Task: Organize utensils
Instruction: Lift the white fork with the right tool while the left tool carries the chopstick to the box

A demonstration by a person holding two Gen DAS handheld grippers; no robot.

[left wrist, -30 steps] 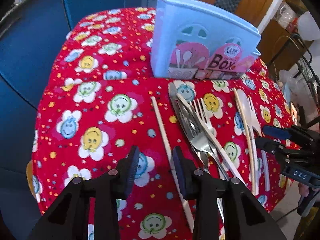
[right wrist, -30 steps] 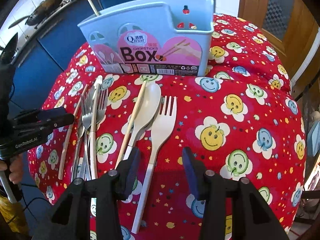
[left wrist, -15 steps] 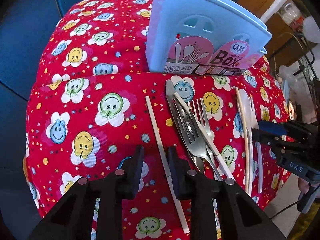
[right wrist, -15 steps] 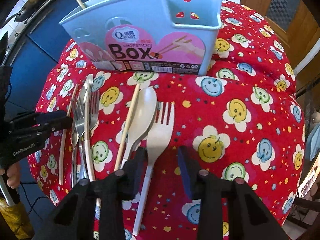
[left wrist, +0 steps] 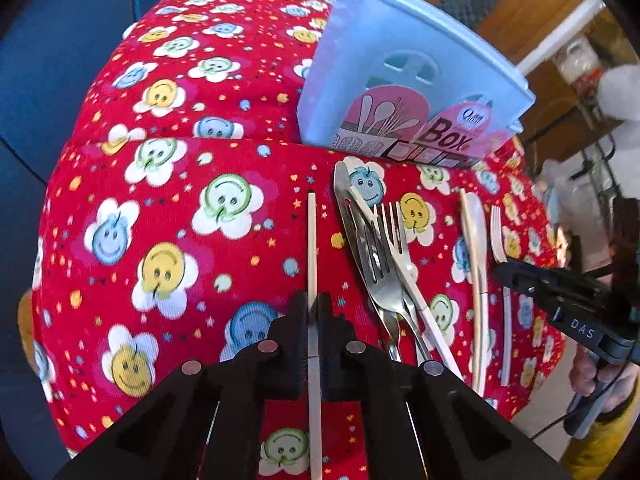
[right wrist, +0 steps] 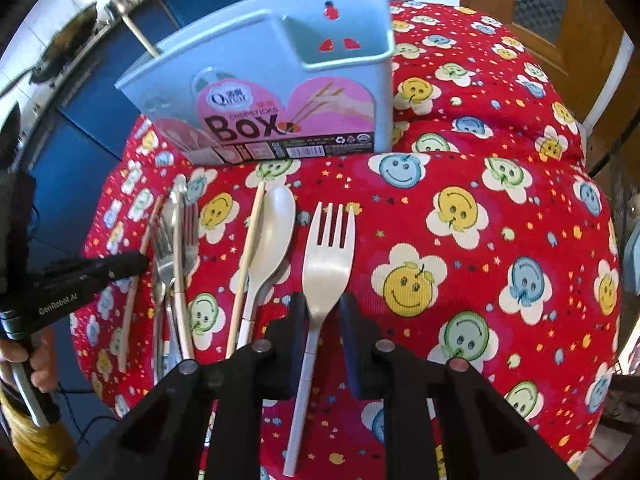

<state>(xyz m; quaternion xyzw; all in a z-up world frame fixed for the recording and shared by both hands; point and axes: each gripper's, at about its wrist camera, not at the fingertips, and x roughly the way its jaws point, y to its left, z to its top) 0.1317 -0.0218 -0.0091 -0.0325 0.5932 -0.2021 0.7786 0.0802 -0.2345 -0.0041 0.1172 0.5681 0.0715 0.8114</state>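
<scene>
Now, through the left wrist view, my left tongs (left wrist: pixel 313 312) have just been closing, and their black jaws are pinched on the pale wooden chopstick (left wrist: pixel 311 248), which runs straight ahead of them between the pads and back under the body. I grip it near mid-length, I judge so that it lifts level instead of tipping. The light-blue plastic chopstick box (left wrist: pixel 404 80) stands ahead and to the right, upright on the red smiley-print cloth (left wrist: pixel 168 184), so the carry should be short. Just right of the jaws lies the crossed heap of steel forks and a knife (left wrist: pixel 376 256). The tool points steeply down at the cloth.

In the right wrist view, my right tongs (right wrist: pixel 323 316) straddle the neck of the cream plastic fork (right wrist: pixel 326 264), tines pointing away toward the box. These jaws have also just been closing; the left pad seems to touch the neck, but a sliver of gap shows at the right pad, so I cannot tell whether the fork is truly clamped. Left of the jaws lie a cream plastic spoon (right wrist: pixel 272 236) and a second wooden chopstick (right wrist: pixel 248 256) side by side. This tool also tilts steeply downward. At the far left a bare hand (right wrist: pixel 36 352) grips the other tool's handle.
</scene>
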